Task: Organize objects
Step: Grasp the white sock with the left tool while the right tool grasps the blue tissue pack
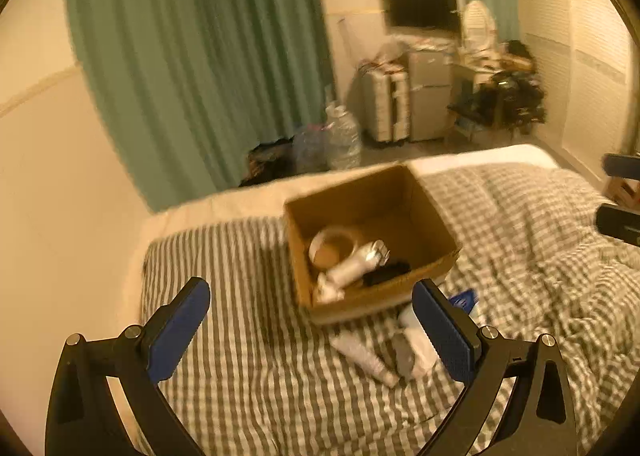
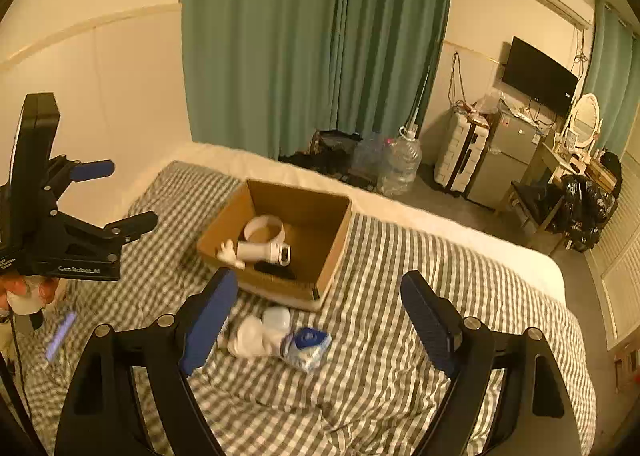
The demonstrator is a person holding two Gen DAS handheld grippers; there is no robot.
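An open cardboard box (image 1: 436,216) (image 2: 340,240) sits on the checked bed. It holds a tape roll (image 1: 334,244) (image 2: 264,228), a white handheld device (image 1: 354,264) (image 2: 264,250) and a black item (image 1: 386,272) (image 2: 276,270). In front of the box lie a white tube (image 1: 364,356), a white case (image 2: 277,318), white socks (image 2: 250,338) and a blue-and-white packet (image 2: 306,342) (image 1: 464,300). My left gripper (image 1: 312,304) (image 2: 124,196) is open and empty above the bed, left of the box. My right gripper (image 2: 320,296) is open and empty above the loose items.
The bed's checked duvet (image 2: 400,336) is rumpled. A wall runs along the bed's left side. Beyond the bed are green curtains (image 2: 312,36), water jugs (image 2: 400,164), a suitcase (image 2: 460,152), a small fridge (image 2: 504,160) and a cluttered desk.
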